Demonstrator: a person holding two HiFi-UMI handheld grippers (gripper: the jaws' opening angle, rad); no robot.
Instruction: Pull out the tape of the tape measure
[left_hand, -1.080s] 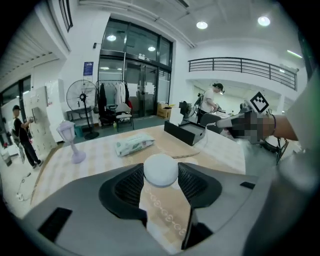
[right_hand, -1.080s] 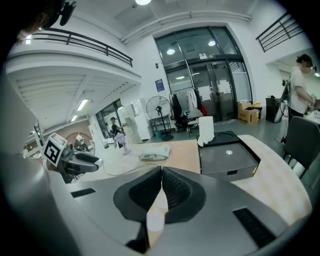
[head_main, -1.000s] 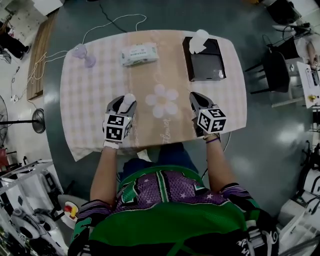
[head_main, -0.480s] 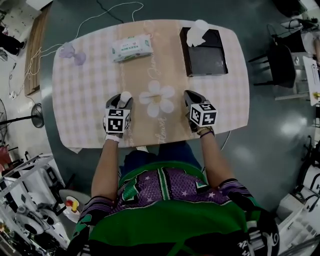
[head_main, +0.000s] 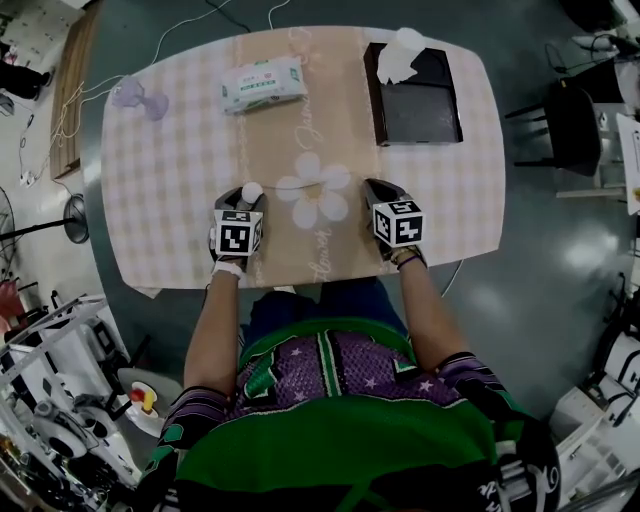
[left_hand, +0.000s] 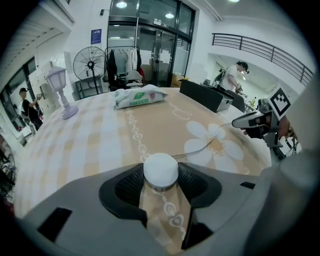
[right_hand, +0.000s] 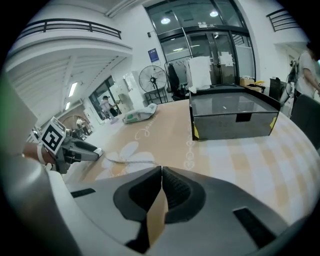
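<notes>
Right now, oval table w/ peach checked cloth (head_main: 160, 200) carries a black rectangular box (head_main: 420, 110) and a white-green wipes pack (head_main: 262, 84) at the far side. Near edge: left gripper (head_main: 248, 196) jaws spread, pinching the round white tape measure (left_hand: 160, 170) btwn the pads. Right gripper (right_hand: 161, 172) jaws pressed together on the end of the thin tape (left_hand: 195, 147), which runs across the flower print btwn both.

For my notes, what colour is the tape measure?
The tape measure is white, clearest in the left gripper view.
</notes>
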